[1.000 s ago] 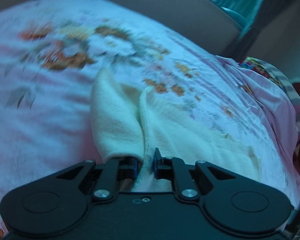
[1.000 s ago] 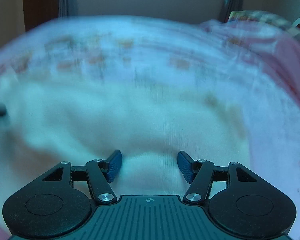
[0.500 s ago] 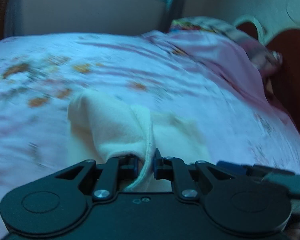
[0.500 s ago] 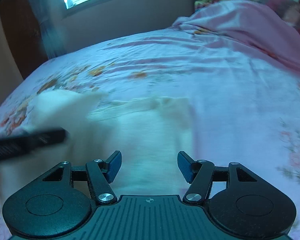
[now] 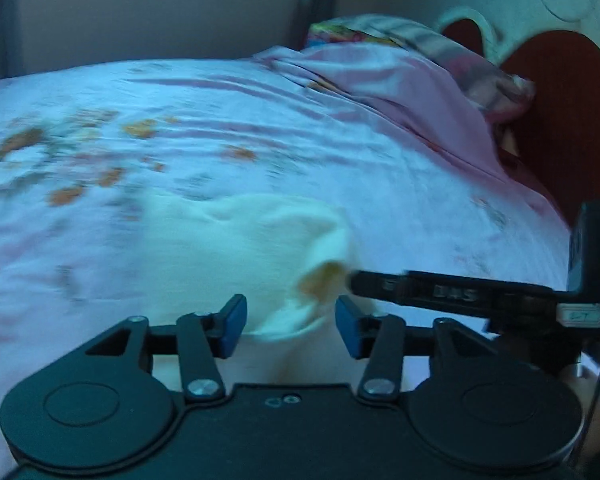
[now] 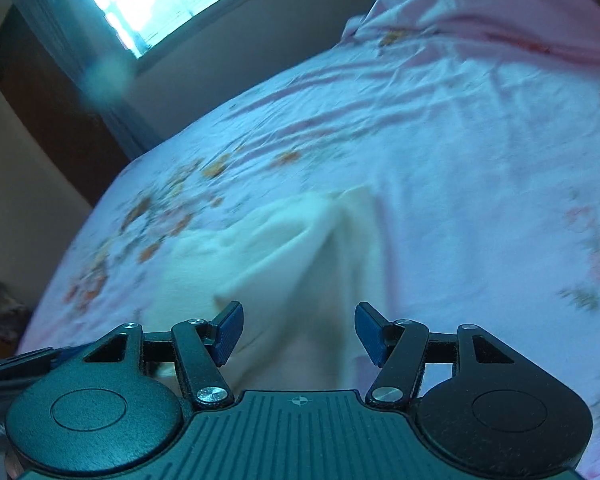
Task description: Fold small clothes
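A small cream garment (image 5: 244,240) lies rumpled on a pink floral bed (image 5: 220,120), directly ahead of both tongs and just beyond their tips. Its long axis seems to run away from the cameras, toward the far side. The left tongs (image 5: 290,326) hover with blue pads apart, holding nothing. The right tongs (image 6: 298,332) sit close alongside, also spread and empty, slightly tilted. Both look equally near.

Left gripper (image 5: 288,330): jaws parted, nothing clamped. Right gripper (image 6: 298,332): jaws parted wide, empty; its body enters the left wrist view at 3 o'clock.
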`<move>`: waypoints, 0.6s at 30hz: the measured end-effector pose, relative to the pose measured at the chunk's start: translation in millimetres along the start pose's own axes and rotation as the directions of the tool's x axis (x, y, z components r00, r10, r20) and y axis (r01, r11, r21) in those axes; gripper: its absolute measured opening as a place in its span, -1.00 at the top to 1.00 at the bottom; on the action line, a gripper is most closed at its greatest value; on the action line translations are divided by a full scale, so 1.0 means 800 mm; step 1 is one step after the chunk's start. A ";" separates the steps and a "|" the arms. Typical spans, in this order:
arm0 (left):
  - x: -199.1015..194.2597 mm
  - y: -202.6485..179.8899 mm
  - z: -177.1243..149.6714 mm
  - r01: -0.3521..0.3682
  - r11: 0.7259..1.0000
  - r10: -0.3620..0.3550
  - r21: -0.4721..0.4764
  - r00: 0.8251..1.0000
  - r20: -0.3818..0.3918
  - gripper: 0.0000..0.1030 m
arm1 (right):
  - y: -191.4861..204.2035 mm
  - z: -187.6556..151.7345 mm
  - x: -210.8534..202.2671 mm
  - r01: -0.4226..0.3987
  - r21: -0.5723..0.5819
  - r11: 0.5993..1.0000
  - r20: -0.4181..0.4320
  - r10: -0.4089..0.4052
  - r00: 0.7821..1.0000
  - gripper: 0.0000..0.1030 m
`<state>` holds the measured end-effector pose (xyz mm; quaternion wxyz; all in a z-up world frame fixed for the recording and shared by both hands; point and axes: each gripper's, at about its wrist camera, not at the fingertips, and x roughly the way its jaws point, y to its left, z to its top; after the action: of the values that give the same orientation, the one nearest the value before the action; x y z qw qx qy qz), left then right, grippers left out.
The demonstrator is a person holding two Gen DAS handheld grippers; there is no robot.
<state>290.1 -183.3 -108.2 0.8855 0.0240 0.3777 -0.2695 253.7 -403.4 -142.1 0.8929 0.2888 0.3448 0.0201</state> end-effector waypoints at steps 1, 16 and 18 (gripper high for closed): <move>-0.003 0.008 -0.003 -0.030 0.999 0.030 0.012 1.000 0.006 0.08 | 0.000 -0.001 0.004 -0.026 0.031 0.999 -0.015 0.027 1.000 -0.19; 0.017 -0.002 -0.079 0.003 0.992 0.007 0.127 0.997 -0.080 0.10 | -0.013 0.011 0.081 -0.116 0.268 0.957 -0.102 0.147 0.984 -0.02; 0.026 0.001 -0.079 0.007 0.994 0.004 0.109 0.995 -0.098 0.10 | -0.005 0.010 0.089 -0.076 0.203 0.976 -0.118 0.102 0.988 0.75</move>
<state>260.5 -176.3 -167.7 0.8631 0.0854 0.4052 -0.2890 312.6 -393.9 -182.6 0.8341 0.3895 0.3881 0.0440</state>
